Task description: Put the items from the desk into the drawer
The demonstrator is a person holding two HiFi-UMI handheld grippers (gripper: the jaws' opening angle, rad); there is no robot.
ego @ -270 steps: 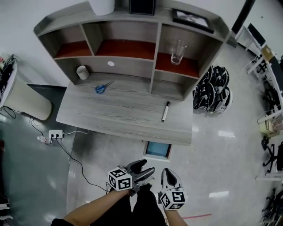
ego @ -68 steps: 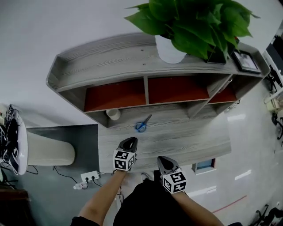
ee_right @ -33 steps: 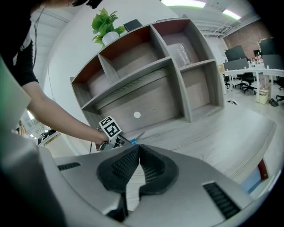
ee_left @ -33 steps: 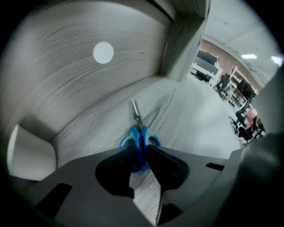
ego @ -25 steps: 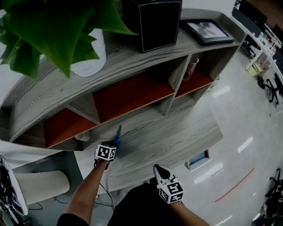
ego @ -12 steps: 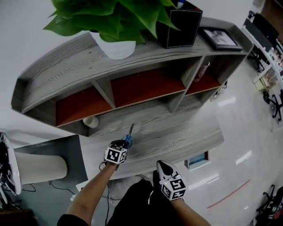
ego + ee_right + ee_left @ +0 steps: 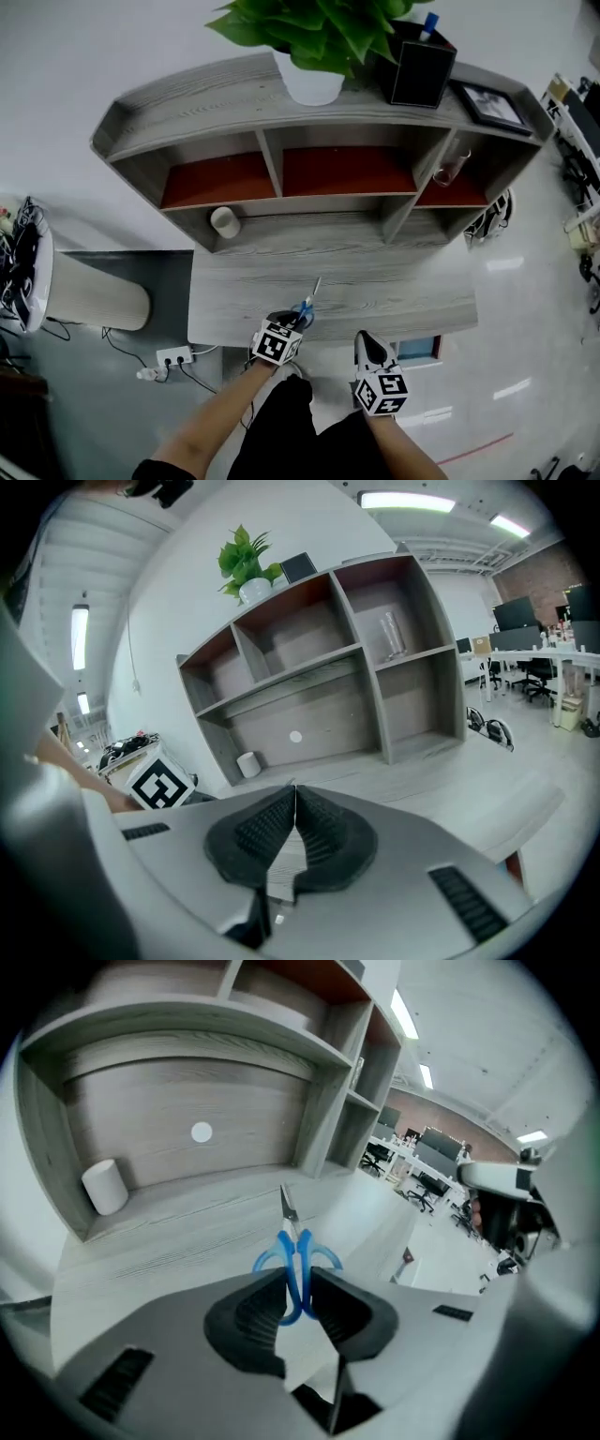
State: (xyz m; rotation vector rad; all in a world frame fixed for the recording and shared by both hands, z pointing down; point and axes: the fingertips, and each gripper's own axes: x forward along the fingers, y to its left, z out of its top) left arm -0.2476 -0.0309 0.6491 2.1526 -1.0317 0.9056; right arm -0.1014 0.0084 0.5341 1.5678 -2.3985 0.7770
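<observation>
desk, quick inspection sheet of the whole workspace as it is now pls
surface: grey wood desk with a shelf unit at its back
job's things: blue scissors, handles gripped, blades pointing at the shelf unit; white cup upright at the desk's back left
clutter: glass in the right shelf compartment; plant, black pen holder and picture frame on top
grippers: left gripper has its fingers shut on the scissors; right gripper shut, empty, by the desk's front edge
cables: power strip with cords on the floor, left of the desk
surroundings: glossy floor; office chairs beyond
</observation>
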